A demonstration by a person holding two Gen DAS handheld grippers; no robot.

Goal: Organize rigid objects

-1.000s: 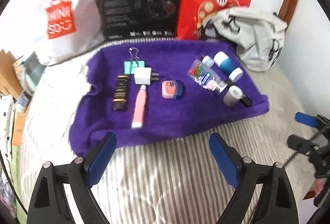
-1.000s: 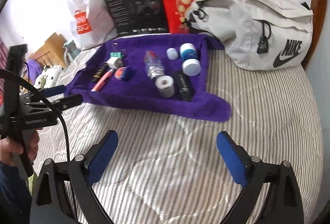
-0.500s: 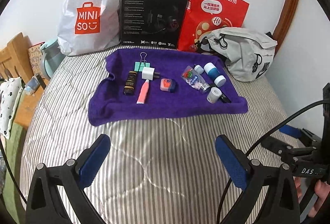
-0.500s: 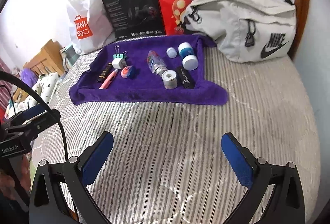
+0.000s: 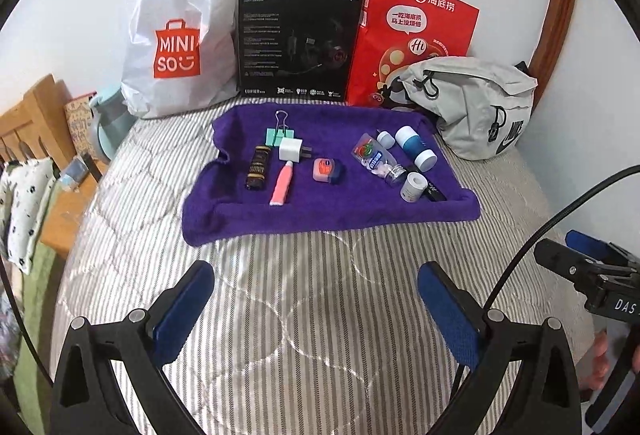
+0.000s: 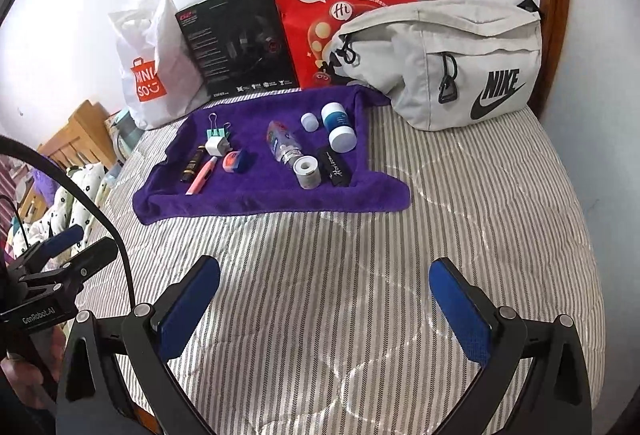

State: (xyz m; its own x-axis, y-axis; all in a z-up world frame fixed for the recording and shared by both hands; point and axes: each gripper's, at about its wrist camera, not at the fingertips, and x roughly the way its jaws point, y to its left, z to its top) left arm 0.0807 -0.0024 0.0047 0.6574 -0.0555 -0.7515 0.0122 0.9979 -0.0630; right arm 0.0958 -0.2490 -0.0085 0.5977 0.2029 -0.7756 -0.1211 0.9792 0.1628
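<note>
A purple towel (image 5: 360,207) lies on the striped bed and carries several small items: a teal binder clip (image 5: 280,133), a white plug (image 5: 291,149), a dark tube (image 5: 258,167), a pink tube (image 5: 282,187), an orange-and-blue tin (image 5: 327,171), a clear bottle (image 5: 374,159), blue-and-white jars (image 5: 414,147) and a white roll (image 5: 412,187). In the right wrist view the same towel (image 6: 260,201) holds the bottle (image 6: 286,147) and roll (image 6: 307,173). My left gripper (image 5: 316,309) and right gripper (image 6: 324,309) hover open and empty over the bedspread, well short of the towel.
Against the wall stand a white shopping bag (image 5: 180,47), a black box (image 5: 298,39) and a red paper bag (image 5: 412,35). A grey waist bag (image 6: 440,63) lies right of the towel. A wooden bed frame (image 5: 36,123) and cushions border the left side.
Both grippers have drawn back and risen from the towel, so the whole bed and wall come into view. Nothing on the towel has moved.
</note>
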